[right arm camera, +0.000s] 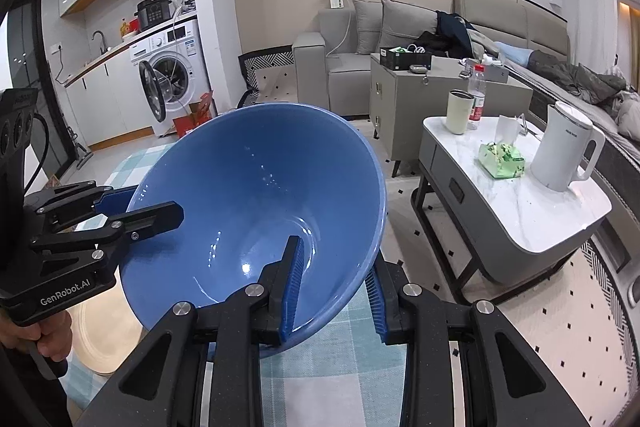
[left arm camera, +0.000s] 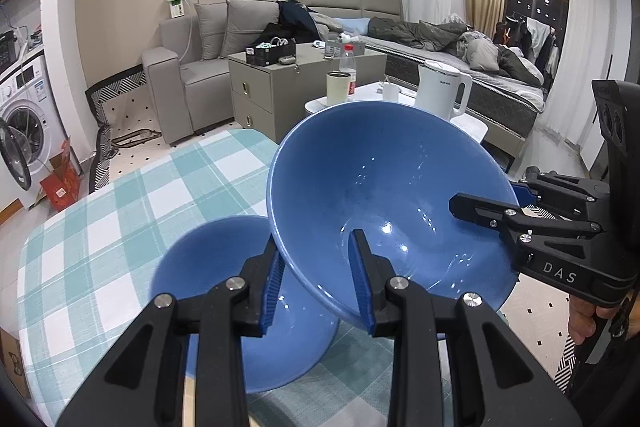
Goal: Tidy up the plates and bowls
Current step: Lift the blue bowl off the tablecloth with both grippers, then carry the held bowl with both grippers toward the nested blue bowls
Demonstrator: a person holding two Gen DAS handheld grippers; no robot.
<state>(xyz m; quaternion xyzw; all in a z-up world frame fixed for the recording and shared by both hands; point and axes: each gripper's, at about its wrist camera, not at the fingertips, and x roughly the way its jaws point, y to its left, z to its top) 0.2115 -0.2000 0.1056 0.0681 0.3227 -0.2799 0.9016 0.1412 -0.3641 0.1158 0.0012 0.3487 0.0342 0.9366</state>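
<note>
Bowls, two, both blue and empty: one bowl (left arm camera: 384, 195) is tilted in the air, left tongs (left arm camera: 316, 283) and right tongs (right arm camera: 334, 279) each clenched on its rim; second bowl (left arm camera: 208, 267) rests on the checked desk (left arm camera: 100, 227) below.

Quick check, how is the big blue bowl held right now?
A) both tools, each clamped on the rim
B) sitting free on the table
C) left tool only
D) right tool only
A: the left tool and right tool each pinch the rim of the raised blue bowl, on opposite sides.
</note>
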